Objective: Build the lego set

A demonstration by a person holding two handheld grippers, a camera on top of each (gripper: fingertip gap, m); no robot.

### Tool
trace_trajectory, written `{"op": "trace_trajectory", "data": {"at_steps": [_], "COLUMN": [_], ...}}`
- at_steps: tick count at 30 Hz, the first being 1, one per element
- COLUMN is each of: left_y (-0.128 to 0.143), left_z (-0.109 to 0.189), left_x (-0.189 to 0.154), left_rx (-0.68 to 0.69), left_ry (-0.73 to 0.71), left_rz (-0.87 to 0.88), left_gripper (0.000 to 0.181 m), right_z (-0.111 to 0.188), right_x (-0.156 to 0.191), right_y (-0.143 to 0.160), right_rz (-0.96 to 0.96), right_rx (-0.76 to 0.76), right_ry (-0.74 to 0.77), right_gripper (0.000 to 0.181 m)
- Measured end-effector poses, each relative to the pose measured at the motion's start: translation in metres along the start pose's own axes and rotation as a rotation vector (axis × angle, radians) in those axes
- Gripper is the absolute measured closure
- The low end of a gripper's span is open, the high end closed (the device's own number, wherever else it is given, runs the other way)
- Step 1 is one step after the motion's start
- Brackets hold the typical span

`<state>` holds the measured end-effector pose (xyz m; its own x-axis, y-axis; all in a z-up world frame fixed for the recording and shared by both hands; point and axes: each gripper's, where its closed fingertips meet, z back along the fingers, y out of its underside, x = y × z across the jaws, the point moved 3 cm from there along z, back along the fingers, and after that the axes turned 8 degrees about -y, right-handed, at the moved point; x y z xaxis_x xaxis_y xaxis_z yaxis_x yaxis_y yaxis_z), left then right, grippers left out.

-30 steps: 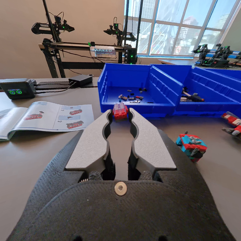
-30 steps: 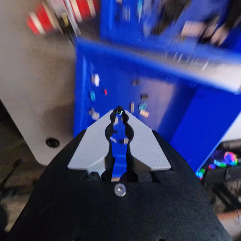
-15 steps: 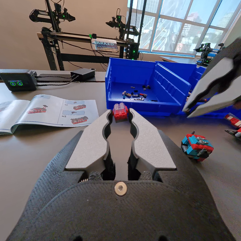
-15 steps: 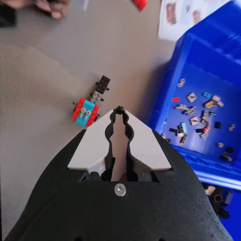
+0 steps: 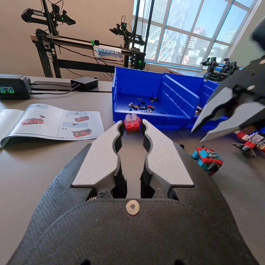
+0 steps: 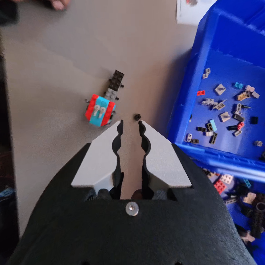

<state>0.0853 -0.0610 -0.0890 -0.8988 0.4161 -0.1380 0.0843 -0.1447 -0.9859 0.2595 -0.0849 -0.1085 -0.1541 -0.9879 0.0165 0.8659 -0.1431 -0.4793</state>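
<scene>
Left gripper (image 5: 132,124) clamps a small red brick block topped with clear studs (image 5: 132,124) just above the grey counter (image 5: 43,164), in front of the blue parts bin (image 5: 143,119). Right gripper (image 6: 130,121) is spread apart and empty over the counter; a tiny black piece (image 6: 137,116) lies just beyond its tips. Beside it sits a red-and-teal assembly (image 6: 100,109). An open instruction booklet (image 5: 47,123) lies left of the bin.
</scene>
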Motion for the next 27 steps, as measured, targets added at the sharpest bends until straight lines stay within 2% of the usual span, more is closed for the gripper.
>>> {"op": "trace_trajectory", "data": {"at_steps": [3,6,9,12,14,16,21,27], "left_y": [0.000,0.001,0.001,0.002,0.002,0.003,0.006,0.007], "left_z": [0.000,-0.001,-0.001,-0.002,-0.002,-0.004,-0.006,-0.005], "left_x": [0.000,0.000,0.000,0.000,0.000,0.000,-0.001,0.001], "left_rx": [0.003,0.007,0.013,0.016,0.022,0.036,0.060,0.062], "left_ry": [0.002,0.003,0.006,0.004,0.001,0.000,-0.005,-0.018], "left_rz": [0.002,0.002,0.004,0.000,-0.001,-0.001,-0.014,-0.007], "left_gripper": [0.158,0.158,0.158,0.158,0.158,0.158,0.158,0.158], "right_z": [0.058,0.131,0.201,0.242,0.245,0.234,0.212,0.190], "right_x": [0.021,0.027,0.014,-0.004,-0.001,0.003,-0.011,-0.027], "right_y": [0.010,0.058,0.145,0.260,0.322,0.357,0.387,0.410], "right_rz": [-0.007,-0.030,-0.153,-0.362,-0.455,-0.473,-0.406,-0.421], "right_rx": [-0.117,-0.114,0.028,0.318,0.500,0.612,0.798,0.880], "right_ry": [-0.046,-0.015,0.070,0.178,0.152,0.104,0.069,-0.004], "right_gripper": [0.159,0.159,0.160,0.161,0.161,0.161,0.160,0.159]}}
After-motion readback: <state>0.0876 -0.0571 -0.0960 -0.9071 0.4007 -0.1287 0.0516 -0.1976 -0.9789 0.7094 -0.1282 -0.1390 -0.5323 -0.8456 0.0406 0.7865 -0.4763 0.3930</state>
